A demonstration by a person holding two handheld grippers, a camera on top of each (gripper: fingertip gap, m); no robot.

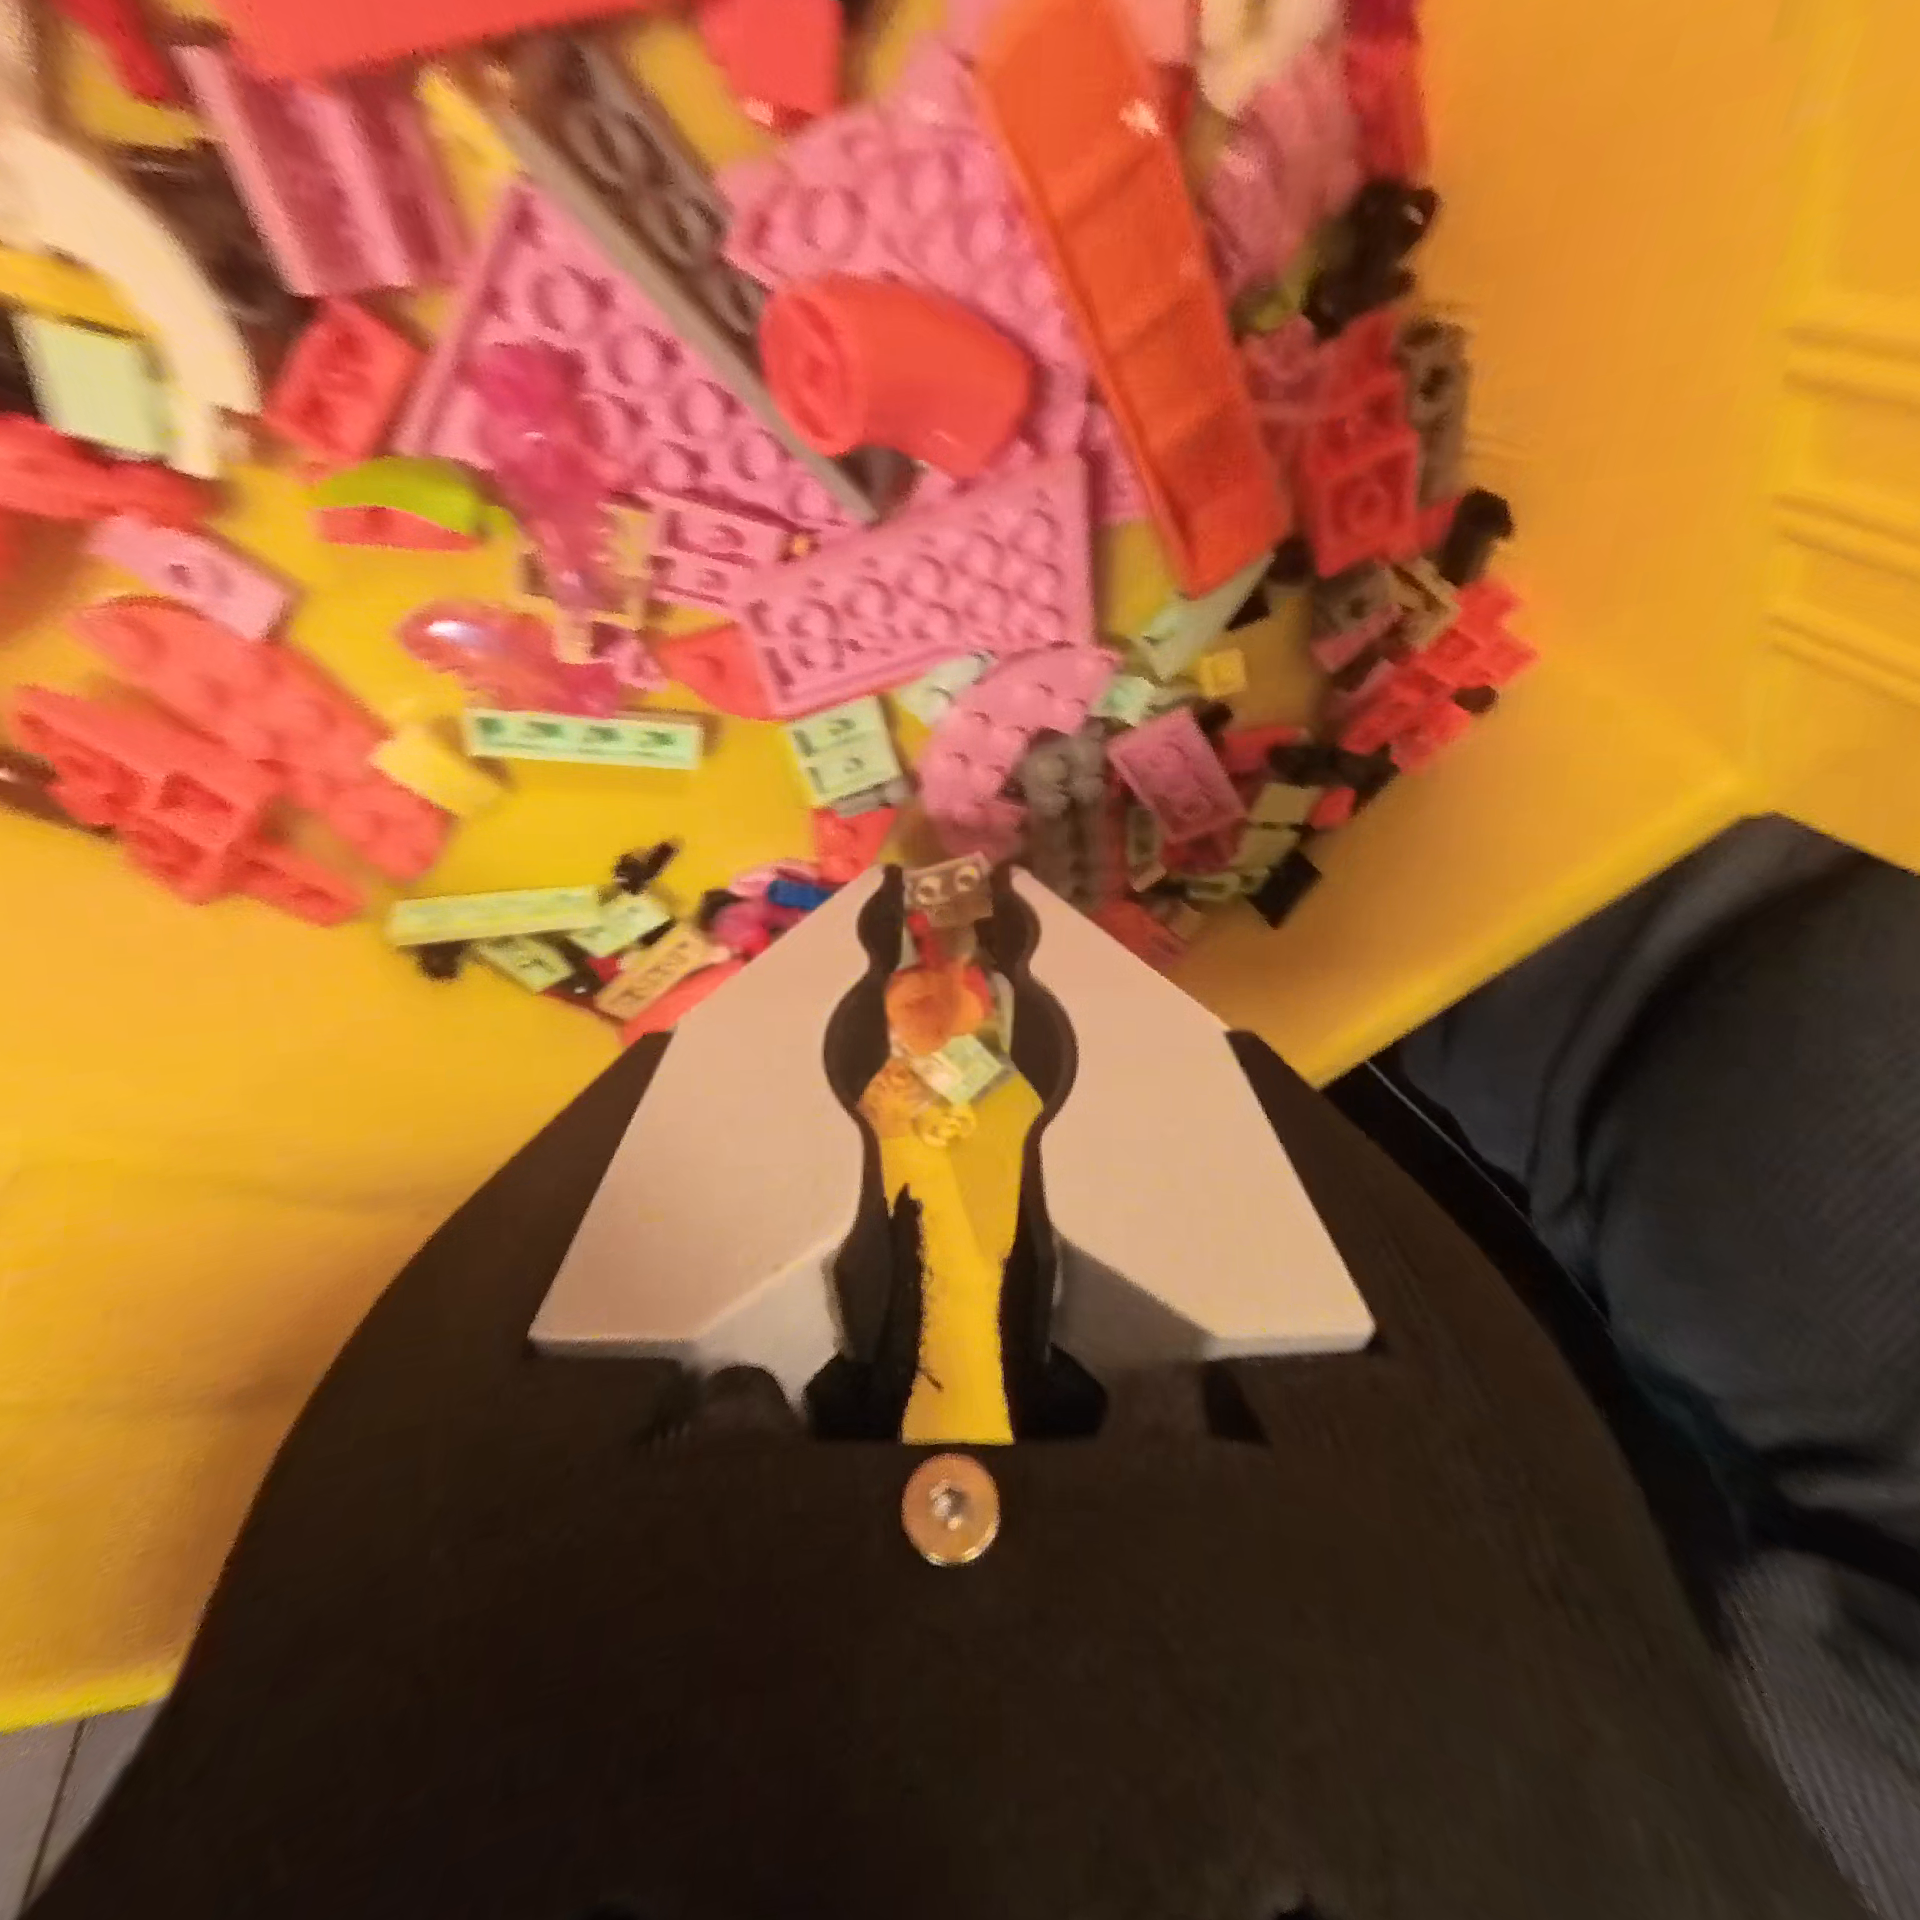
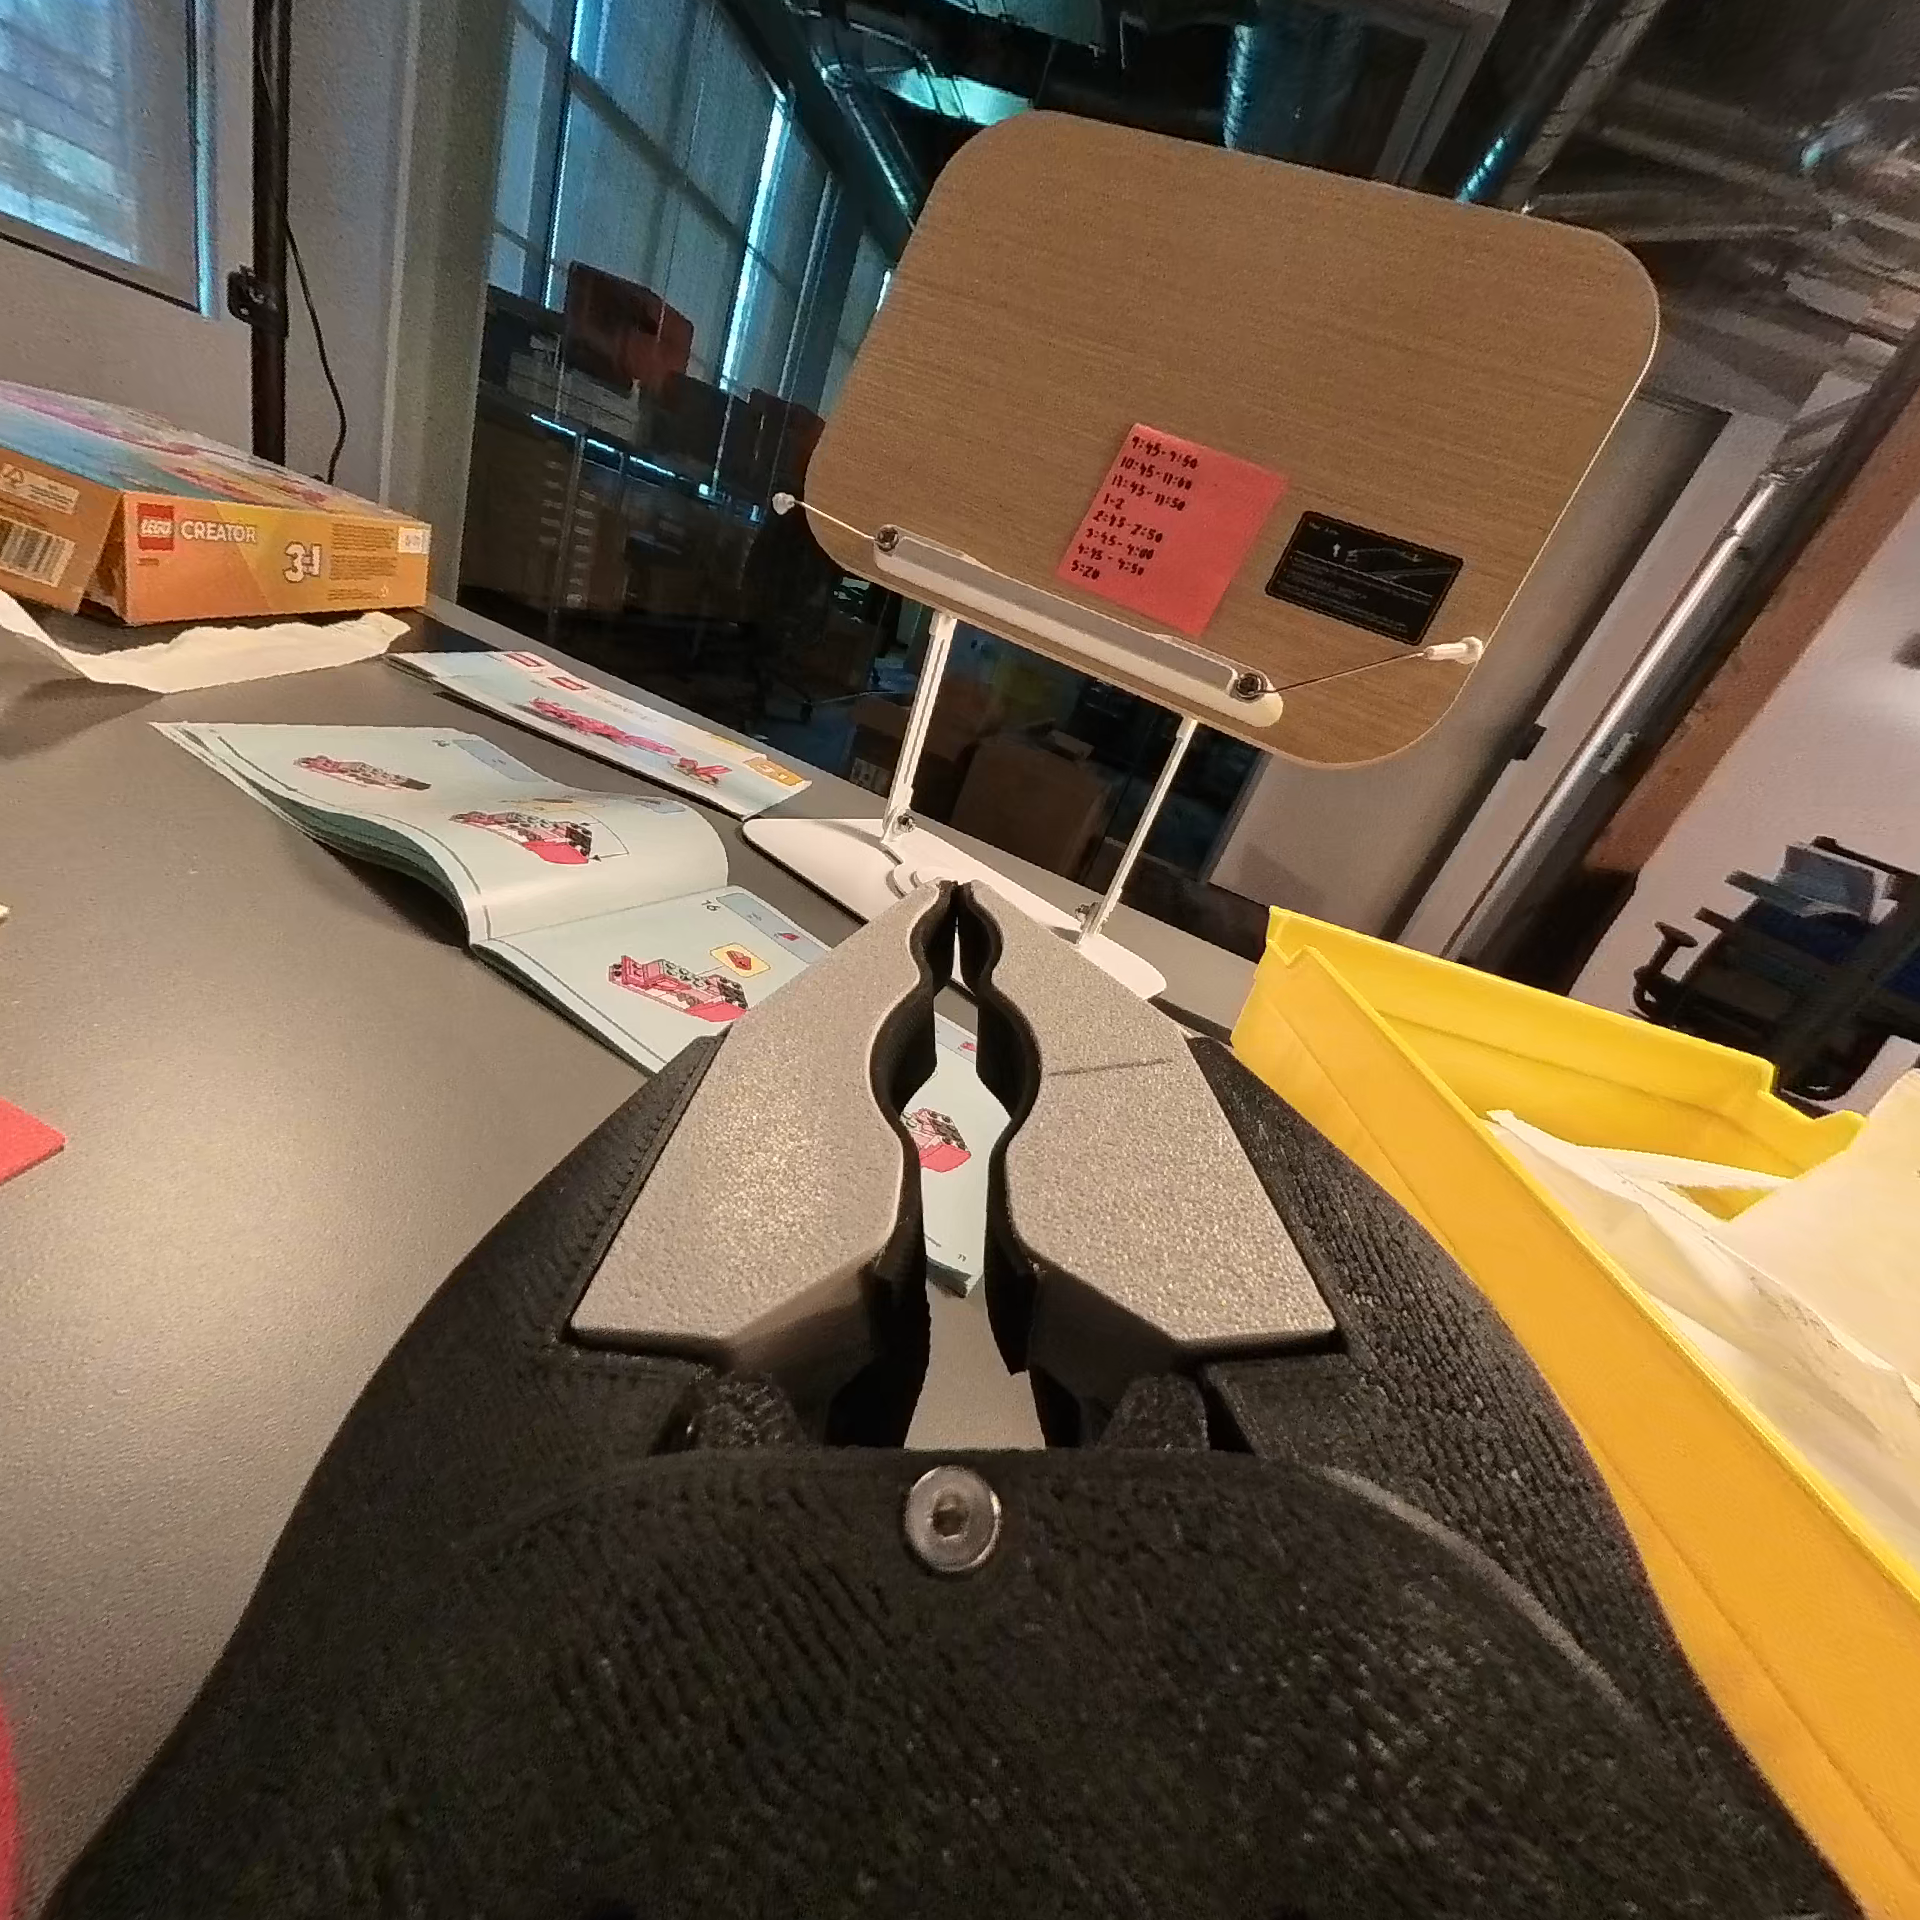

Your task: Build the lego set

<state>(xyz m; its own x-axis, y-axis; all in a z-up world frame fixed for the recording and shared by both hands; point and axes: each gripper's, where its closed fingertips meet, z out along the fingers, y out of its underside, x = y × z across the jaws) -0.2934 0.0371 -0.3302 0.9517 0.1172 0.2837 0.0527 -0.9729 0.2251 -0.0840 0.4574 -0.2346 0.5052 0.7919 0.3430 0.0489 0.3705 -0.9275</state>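
In the left wrist view my left gripper [image 1: 948, 896] is over a yellow bin [image 1: 260, 1143] full of loose toy bricks. Its fingertips are shut on a small grey plate brick with two studs [image 1: 948, 891], held just above the pile. Close around it lie pink [image 1: 914, 613], red [image 1: 208, 748], pale green [image 1: 582, 738] and black bricks. In the right wrist view my right gripper [image 2: 954, 889] is shut with nothing between its pads. It hovers above a grey table [image 2: 260, 1091], near an open instruction booklet [image 2: 499, 831].
A wooden book stand [image 2: 1226, 416] with a pink note [image 2: 1169, 530] stands behind the right gripper. A yellow bin [image 2: 1507, 1195] holding white paper bags is to its right. A cardboard toy box [image 2: 208, 540] and a second booklet [image 2: 623, 717] lie at the left. Dark fabric [image 1: 1662, 1143] lies beside the brick bin. The tips of one gripper are about 50 centimeters away from the tips of the other.
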